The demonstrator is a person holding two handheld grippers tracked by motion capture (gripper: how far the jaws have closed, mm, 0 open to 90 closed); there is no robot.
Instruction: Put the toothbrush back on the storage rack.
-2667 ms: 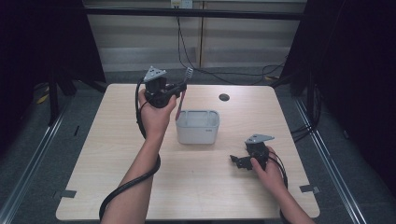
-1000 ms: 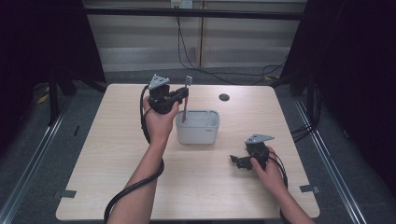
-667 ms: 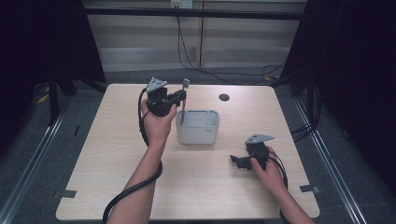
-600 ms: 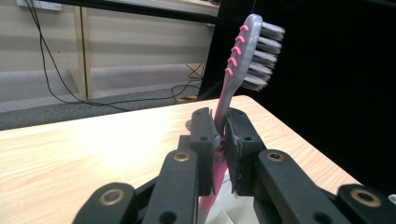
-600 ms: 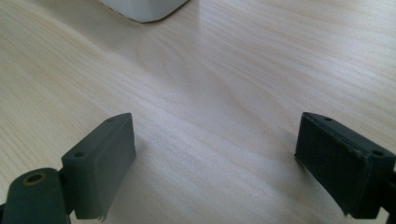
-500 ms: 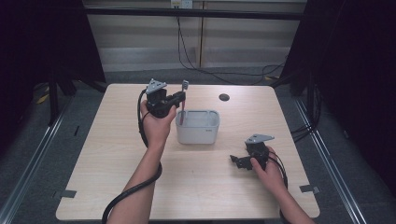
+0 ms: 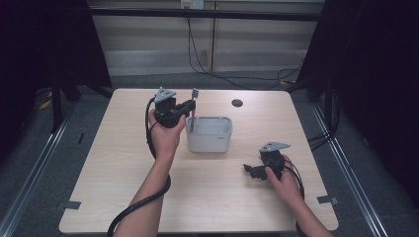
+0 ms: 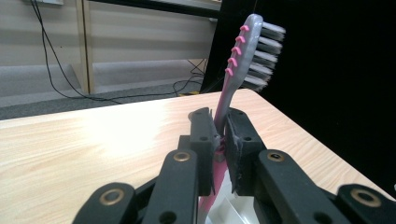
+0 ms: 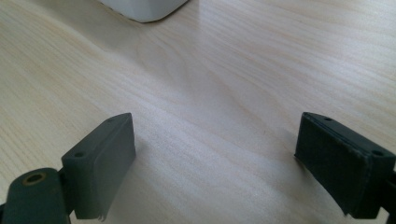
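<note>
Toothbrush [image 8: 232,84] upright at white bin [image 7: 209,134]
Your left tool [image 8: 218,135] pinches its handle over the bin; your right tool [image 9: 215,163] rests spread on the counter [image 7: 108,163] nearby.

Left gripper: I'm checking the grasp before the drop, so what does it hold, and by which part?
The left gripper clamps a toothbrush by its handle, below the bristle head.
</note>
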